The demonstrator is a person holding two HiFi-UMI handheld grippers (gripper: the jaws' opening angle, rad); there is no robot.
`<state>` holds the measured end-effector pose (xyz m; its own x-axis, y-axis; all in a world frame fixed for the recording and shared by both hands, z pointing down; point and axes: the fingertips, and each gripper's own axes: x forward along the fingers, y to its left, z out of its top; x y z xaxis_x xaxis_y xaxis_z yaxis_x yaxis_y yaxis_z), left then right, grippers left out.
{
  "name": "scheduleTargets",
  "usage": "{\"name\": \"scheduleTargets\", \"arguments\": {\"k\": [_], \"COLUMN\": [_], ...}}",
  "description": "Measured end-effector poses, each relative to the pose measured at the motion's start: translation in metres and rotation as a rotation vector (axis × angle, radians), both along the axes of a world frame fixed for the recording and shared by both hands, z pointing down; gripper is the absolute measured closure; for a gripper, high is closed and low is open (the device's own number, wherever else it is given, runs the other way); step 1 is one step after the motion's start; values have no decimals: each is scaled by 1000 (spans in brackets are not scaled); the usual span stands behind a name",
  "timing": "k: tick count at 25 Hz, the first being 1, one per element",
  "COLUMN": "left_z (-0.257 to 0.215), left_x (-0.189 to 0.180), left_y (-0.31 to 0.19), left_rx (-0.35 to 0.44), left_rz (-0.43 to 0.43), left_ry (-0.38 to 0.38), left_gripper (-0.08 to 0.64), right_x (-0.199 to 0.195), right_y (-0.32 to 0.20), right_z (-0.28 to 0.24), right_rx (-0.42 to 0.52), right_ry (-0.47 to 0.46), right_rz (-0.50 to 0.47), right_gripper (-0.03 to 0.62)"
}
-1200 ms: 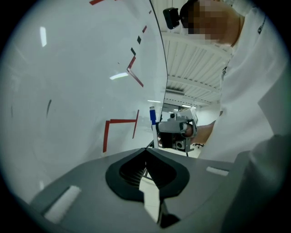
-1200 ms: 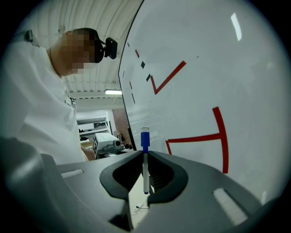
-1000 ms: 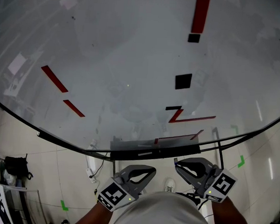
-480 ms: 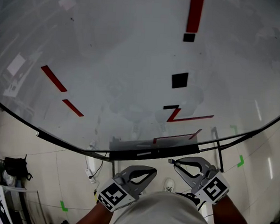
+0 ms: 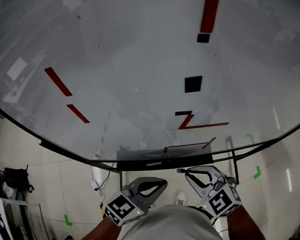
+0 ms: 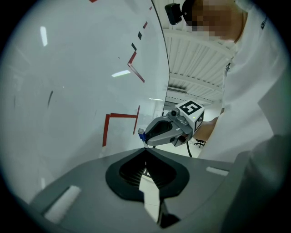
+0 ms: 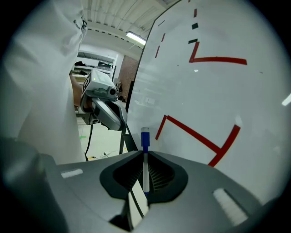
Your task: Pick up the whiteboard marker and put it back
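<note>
Marker: a whiteboard marker [image 7: 145, 164] is clamped mid-barrel in the right tool [image 7: 144, 152], near the whiteboard's [image 7: 213, 91] lower edge.
Left tool [image 6: 146, 151]: jaws together, nothing held.
Handling: judged light, stiff, smooth; a mid-barrel grip is suited.

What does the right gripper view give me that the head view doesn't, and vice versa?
Only the right gripper view: the blue-capped whiteboard marker clamped between the right claw's jaws. Only the head view: the black bag on the floor. Both: the whiteboard with its red marks, and the left claw.
</note>
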<state>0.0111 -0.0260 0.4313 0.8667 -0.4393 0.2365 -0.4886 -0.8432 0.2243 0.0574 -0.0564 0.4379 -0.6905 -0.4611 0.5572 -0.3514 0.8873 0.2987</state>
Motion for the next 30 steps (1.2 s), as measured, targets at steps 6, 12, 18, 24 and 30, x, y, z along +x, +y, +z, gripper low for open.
{"name": "scheduleTargets", "arguments": {"k": [6,12,18,24,30], "left_z": [-2,0,1,2,7], "left_x": [1,1,0,0,-3], "left_y": [0,2,2,2,-1], "left_rx": [-5,-7,-11,-14,-30], "left_rz": [0,6,2,2,-15], "left_ry": [7,-2,-4,-5,-2], "left_gripper": [543,543,543,543,543], "right_x": [3,15,21,31,29], "right_y": [-6,-10,-15,-24,-32], "right_z": [10,46,65,105,121], "right_rx": [92,203,182,118,110], "right_ry": [164,452,519,629,650], "right_rz": [-28,-94,-78,-59,-69], "right_gripper": [560,560,560,558,558]}}
